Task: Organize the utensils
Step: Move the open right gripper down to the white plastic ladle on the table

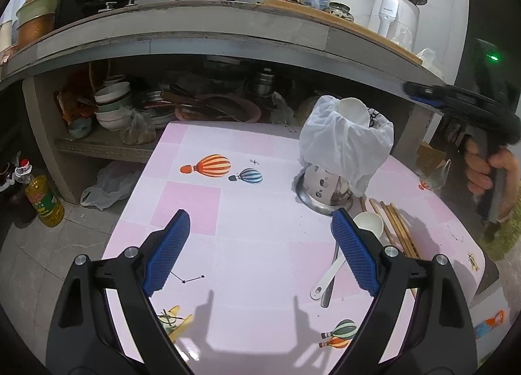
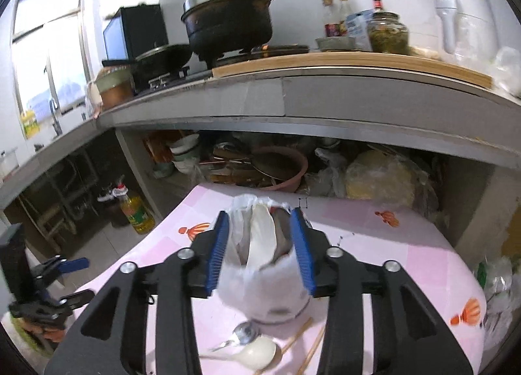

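Sorting: loose utensils from the table (image 1: 260, 238) go into the holder (image 1: 329, 191); one white spoon (image 2: 260, 238) already stands in it, so this looks like the gap between drops.
Left fingers: the left gripper (image 1: 260, 246) is spread wide and holds nothing; bare pink table lies between its blue pads (image 1: 167, 253).
Beside left fingers: a white ladle (image 1: 366, 227) lies just past the right-hand pad, its handle running behind it, with a dark metal handle (image 1: 327, 293) alongside.
Just beyond: chopsticks (image 1: 395, 227) lie in a loose bundle on the far side of the ladle, near the holder's base.
Right fingers: the right gripper (image 2: 262, 244) is partly open and grips nothing; it hangs above the holder, and the bag (image 2: 237, 238) draped over the holder and the spoon show in its gap, untouched as far as I can tell.
Below right fingers: a metal spoon (image 2: 242, 334), the ladle and the chopsticks rest on the table.
Next move: probably a descent to one loose piece, closing squarely on its handle, then lifting it clear of the bag's rim.
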A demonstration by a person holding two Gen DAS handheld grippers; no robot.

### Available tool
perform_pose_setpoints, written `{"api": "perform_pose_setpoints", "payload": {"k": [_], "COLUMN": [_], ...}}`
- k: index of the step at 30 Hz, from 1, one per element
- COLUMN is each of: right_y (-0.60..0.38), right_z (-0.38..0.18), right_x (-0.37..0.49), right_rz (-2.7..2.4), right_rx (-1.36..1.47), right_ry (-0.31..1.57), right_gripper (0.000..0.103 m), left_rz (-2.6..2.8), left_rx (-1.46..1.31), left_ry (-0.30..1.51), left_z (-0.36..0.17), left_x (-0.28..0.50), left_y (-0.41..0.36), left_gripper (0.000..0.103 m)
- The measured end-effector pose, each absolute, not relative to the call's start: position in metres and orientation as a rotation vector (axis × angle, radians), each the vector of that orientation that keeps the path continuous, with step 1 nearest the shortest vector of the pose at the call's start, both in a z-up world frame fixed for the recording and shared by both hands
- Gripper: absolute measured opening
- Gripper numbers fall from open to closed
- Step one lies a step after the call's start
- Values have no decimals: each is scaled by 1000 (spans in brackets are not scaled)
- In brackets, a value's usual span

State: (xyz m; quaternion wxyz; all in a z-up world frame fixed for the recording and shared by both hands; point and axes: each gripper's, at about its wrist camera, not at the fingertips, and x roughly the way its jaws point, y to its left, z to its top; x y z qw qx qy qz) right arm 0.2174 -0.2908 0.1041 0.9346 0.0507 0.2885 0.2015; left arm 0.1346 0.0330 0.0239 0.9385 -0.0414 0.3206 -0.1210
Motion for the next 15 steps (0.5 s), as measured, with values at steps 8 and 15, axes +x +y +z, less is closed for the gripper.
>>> {"api": "perform_pose_setpoints", "payload": {"k": [8,15], "right_y": [-320,-331], "right_z": [67,14], "right_x": [165,138], "right_rz": [368,321], "right_rx": [204,345], "right_ry": [695,806], "right_gripper": [44,44], "left_rz": [-276,-313], "left_rx": [-74,-62], "left_ry": [683,710], "left_z": [16,7], "left_x": [138,140], "left_y": [18,0], "left_gripper": [85,85]}}
